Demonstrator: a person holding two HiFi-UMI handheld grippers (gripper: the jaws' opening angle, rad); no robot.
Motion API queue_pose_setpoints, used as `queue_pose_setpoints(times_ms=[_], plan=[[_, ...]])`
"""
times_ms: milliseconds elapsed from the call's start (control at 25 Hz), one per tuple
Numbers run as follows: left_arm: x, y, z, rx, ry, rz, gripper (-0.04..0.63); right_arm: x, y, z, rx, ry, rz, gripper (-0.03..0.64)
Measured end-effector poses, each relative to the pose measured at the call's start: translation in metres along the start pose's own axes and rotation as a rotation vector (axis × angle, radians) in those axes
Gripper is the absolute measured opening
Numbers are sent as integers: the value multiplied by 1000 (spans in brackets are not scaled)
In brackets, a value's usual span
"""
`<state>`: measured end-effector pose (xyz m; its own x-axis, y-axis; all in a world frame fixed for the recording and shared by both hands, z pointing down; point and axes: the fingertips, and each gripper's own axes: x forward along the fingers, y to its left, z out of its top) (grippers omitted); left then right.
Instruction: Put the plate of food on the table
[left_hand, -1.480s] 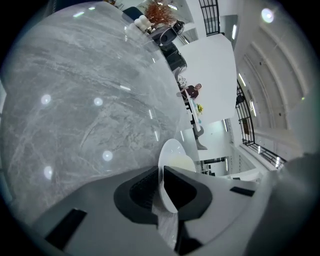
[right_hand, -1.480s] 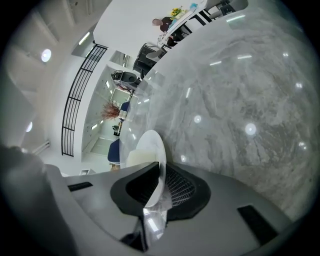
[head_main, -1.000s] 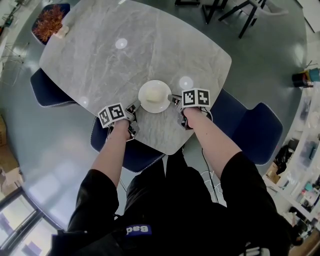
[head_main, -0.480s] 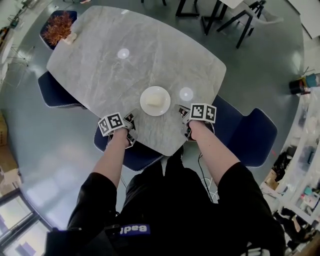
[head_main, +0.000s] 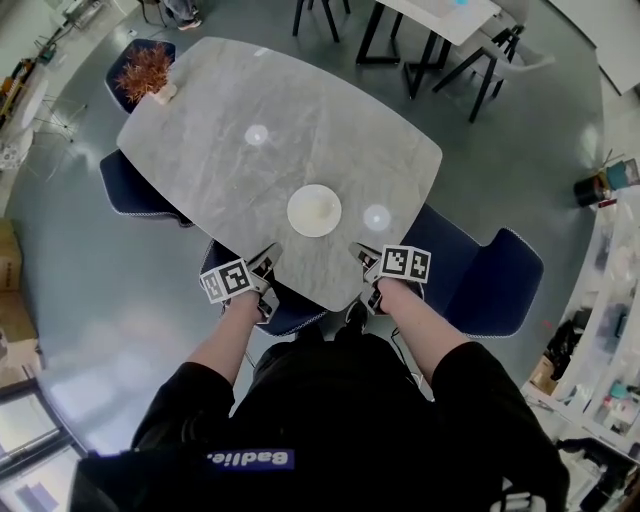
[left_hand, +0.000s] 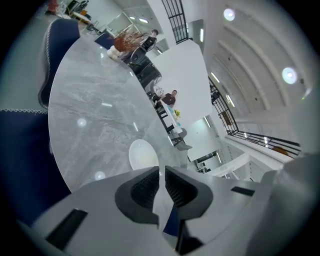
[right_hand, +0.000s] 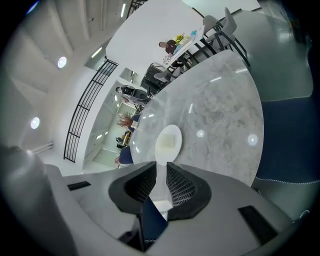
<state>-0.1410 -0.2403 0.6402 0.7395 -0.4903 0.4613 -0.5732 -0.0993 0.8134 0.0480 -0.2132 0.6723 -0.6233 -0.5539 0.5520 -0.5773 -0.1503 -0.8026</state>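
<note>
The plate of food (head_main: 314, 210) lies flat and face up on the table (head_main: 220, 150), near the edge closest to the person and a little right of the tabletop's middle. It is round, so it has no long axis of its own. From the head view it reads as a plain white disc with a pale lump of food (head_main: 316, 208) at its centre. The right gripper view, looking low across the surface, squashes the plate into an oval and shows the food as a blocky, cream-coloured piece. The tabletop is grey and marble-veined, with rounded corners and a gloss that carries round spots of reflected light. The left gripper (head_main: 266, 262) and the right gripper (head_main: 362, 258) sit at the near edge, either side of the plate and apart from it. In each gripper view the ribbed dark pads are drawn almost together, leaving a thin slit with nothing clamped in it. A dark blue chair (head_main: 480, 275) with pale piping stands beside the table on the right, and a dried reddish plant (head_main: 147, 72) sits at the far corner.
</note>
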Motion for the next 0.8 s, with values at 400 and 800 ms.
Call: queue_pose_setpoints(times_ms=[400,800], plan=[[-33,-102,-36,441,41,-106,38,-38,72,-60,-339,43,142,60],[-77,-172,-62,683,17,-203,11,-80,146,-73,-750,7,240,55]])
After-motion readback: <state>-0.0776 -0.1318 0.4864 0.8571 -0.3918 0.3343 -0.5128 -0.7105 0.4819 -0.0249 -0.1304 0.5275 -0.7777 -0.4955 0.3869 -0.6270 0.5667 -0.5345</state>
